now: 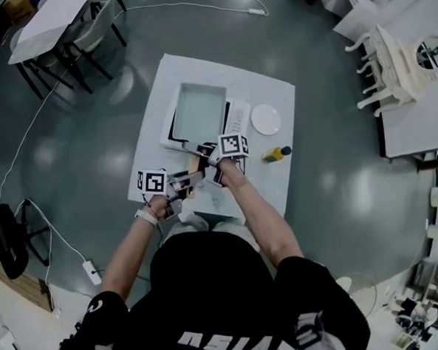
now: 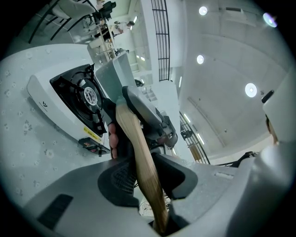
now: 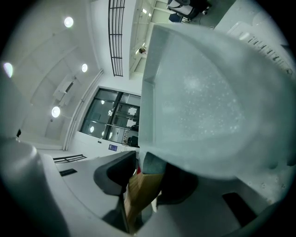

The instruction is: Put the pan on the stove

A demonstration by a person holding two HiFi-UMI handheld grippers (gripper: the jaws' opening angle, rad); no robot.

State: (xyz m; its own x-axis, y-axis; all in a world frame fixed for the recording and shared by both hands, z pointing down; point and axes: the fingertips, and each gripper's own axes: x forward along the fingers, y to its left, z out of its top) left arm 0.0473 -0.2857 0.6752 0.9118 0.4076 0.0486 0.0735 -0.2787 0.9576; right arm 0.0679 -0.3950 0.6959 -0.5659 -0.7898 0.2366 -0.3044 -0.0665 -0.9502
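Down on the white tabletop [image 1: 166, 163] we've got the square grey pan [image 1: 199, 111] right over the portable stove [image 1: 238, 119], covering most of its black burner area in the head view. We honestly can't tell if the base rests on the burner supports or hangs just above them.

Both of our tongs are on the pan's wooden handle [image 1: 194, 165], which sticks out toward us. Our left tongs [image 1: 184, 181] are clamped on the handle further back, toward its end. In the left gripper view the wood runs straight between the pads and up to the pan, with the burner [image 2: 88, 95] showing just left of it. Our right tongs [image 1: 210, 156] are squeezed on the handle closer to the pan, about where the wood meets the pan's bracket. In the right gripper view the pan's pale speckled surface fills most of the picture.

To the right of the stove there's a round white plate [image 1: 266, 119]. Nearer to us is a small yellow item with a dark end [image 1: 276, 154], lying on the tabletop. Both are well apart from the pan.
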